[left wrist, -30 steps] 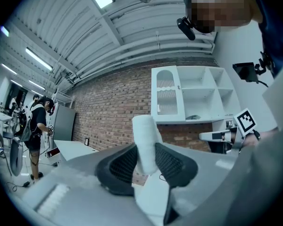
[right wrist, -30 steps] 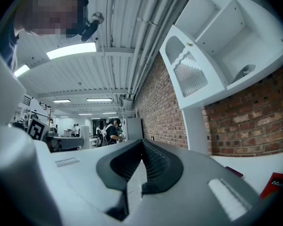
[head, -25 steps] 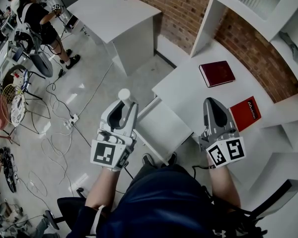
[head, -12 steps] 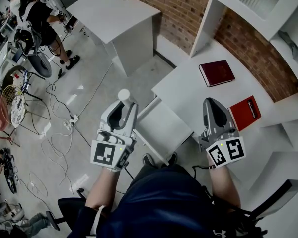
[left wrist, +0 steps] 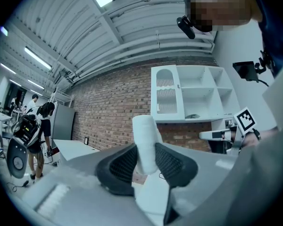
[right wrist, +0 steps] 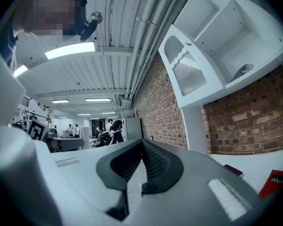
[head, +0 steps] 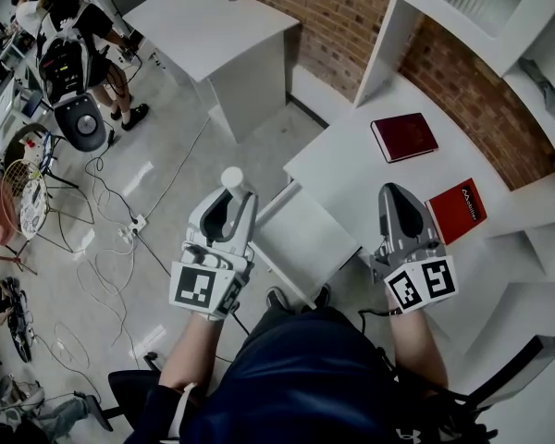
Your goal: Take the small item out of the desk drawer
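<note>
My left gripper [head: 233, 191] is shut on a small white cylinder [head: 230, 177], held up over the floor to the left of the open white desk drawer [head: 305, 239]. In the left gripper view the white cylinder [left wrist: 145, 142] stands upright between the two dark pads [left wrist: 125, 164], sticking out above them. My right gripper [head: 395, 199] is shut with nothing in it, over the white desk [head: 351, 165] beside the drawer's right side. Its black pads [right wrist: 153, 166] meet in the right gripper view. The drawer's inside looks bare.
A dark red book [head: 403, 137] and a brighter red book [head: 459, 211] lie on the desk. White shelves [head: 499, 26] hang on the brick wall. Another white table [head: 217, 30] stands at the back left. Cables [head: 102, 192] cross the floor, and people stand by chairs at the far left.
Both grippers have stayed put. Only the people at the far left have shifted around their chair.
</note>
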A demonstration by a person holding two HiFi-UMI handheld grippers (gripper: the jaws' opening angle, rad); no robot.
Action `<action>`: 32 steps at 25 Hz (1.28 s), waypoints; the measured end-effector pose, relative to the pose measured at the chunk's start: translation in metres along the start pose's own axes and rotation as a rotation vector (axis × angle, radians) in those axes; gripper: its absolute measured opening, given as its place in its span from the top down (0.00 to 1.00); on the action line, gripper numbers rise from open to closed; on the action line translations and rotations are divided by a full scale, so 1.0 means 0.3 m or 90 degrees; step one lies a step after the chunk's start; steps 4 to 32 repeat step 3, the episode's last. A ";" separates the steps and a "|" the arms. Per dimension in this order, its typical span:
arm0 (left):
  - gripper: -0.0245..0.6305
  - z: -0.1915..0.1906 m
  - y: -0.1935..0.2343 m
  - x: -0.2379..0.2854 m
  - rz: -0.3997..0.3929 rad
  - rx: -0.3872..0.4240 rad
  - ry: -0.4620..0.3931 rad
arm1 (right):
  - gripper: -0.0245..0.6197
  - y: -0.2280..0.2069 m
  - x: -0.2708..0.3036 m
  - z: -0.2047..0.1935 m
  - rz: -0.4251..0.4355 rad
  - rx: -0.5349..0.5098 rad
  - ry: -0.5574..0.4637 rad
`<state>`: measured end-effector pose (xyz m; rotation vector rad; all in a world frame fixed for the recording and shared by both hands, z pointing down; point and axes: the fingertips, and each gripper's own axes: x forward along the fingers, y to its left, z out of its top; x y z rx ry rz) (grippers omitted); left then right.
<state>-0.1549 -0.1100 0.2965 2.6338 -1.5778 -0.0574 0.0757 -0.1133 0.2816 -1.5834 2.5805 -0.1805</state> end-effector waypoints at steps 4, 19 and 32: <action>0.76 -0.004 0.004 0.007 -0.002 -0.003 0.002 | 0.96 -0.003 0.006 0.001 -0.002 0.001 -0.001; 0.76 -0.004 0.004 0.007 -0.002 -0.003 0.002 | 0.96 -0.003 0.006 0.001 -0.002 0.001 -0.001; 0.76 -0.004 0.004 0.007 -0.002 -0.003 0.002 | 0.96 -0.003 0.006 0.001 -0.002 0.001 -0.001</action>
